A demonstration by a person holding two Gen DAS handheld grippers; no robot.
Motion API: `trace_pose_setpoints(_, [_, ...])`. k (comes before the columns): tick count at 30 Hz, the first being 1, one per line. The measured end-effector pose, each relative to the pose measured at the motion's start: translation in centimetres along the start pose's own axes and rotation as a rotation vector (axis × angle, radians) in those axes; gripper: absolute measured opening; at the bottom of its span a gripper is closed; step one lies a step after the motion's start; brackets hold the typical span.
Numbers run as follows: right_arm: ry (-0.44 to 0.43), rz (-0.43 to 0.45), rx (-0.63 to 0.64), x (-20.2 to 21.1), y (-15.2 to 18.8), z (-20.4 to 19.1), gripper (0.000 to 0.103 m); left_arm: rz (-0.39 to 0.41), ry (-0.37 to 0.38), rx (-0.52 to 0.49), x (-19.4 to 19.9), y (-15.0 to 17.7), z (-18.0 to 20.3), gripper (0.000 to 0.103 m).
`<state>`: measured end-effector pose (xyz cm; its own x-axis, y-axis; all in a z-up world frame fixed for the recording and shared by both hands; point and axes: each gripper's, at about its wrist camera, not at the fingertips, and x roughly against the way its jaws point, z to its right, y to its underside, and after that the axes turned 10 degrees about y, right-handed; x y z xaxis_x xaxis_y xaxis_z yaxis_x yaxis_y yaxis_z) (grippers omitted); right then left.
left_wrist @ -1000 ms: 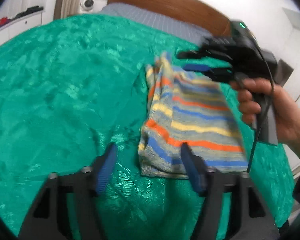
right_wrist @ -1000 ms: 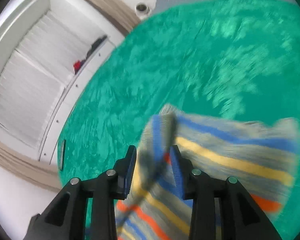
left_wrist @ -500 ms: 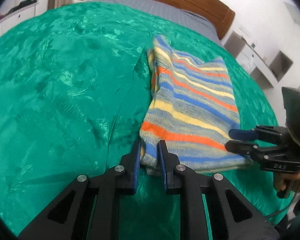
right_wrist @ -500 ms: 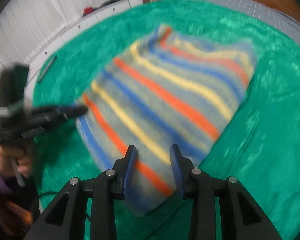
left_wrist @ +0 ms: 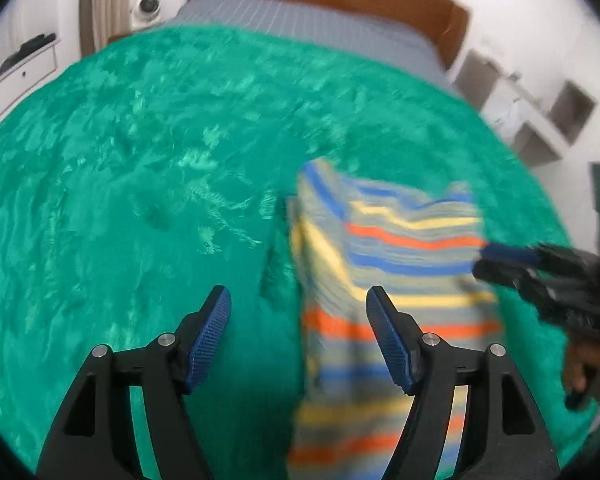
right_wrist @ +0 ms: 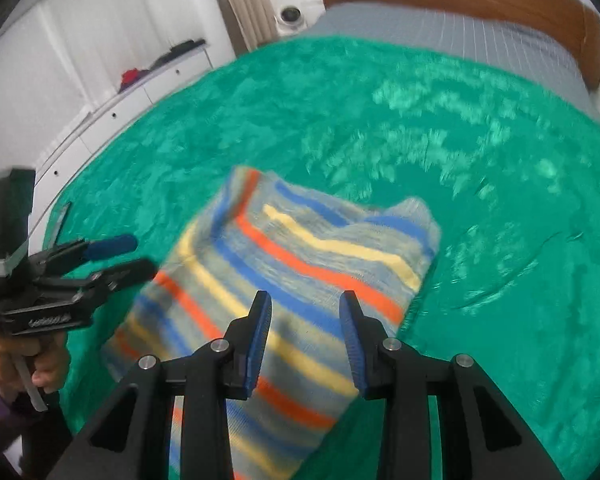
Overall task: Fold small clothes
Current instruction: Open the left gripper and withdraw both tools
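Each wrist camera looked steeply down along its tool's fingers, close above the bed; both views shared the striped garment ahead.

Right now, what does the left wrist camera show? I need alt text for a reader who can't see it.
A folded striped garment lies on a green blanket over a bed. The left gripper is above its near edge, jaws opening with nothing pinched. The right gripper reaches in from the right. The picture is blurred.
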<state>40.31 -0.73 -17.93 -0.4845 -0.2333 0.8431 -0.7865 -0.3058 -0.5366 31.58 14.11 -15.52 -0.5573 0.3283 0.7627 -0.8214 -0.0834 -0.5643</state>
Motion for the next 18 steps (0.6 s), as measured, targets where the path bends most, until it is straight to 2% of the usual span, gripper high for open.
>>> trace_pose_setpoints(2, [0.025, -0.085, -0.033, -3.3, 0.6, 0.1, 0.037, -0.079, -0.042, 0.036, -2.6, 0.1, -1.3, 0.07])
trace_pose_setpoints(3, [0.025, -0.093, -0.047, -3.9, 0.9, 0.2, 0.037, -0.092, -0.037, 0.047, -3.3, 0.5, -1.8, 0.071])
trace_pose_setpoints(6, [0.031, -0.055, -0.071, -3.4, 1.1, 0.2, 0.037, -0.064, -0.02, 0.027, -2.4, 1.4, -1.9, 0.072])
trace_pose_setpoints(11, [0.06, 0.014, -0.018, 1.5, 2.3, -1.1, 0.037, -0.015, 0.029, 0.007, 2.1, 3.4, -1.9, 0.072])
trace_pose_setpoints(14, [0.028, 0.045, 0.03, 4.5, 4.4, -2.7, 0.044, -0.039, 0.028, 0.011, 3.0, 5.7, -2.3, 0.075])
trace_pose_setpoints(16, [0.009, 0.02, 0.037, 4.5, 6.5, -3.6, 0.045, -0.084, -0.011, -0.012, 2.2, 7.3, -2.4, 0.075])
trace_pose_setpoints(18, [-0.005, -0.079, 0.042, 2.9, 8.9, -4.3, 0.045, -0.078, -0.04, -0.059, 2.8, 8.6, -2.0, 0.075])
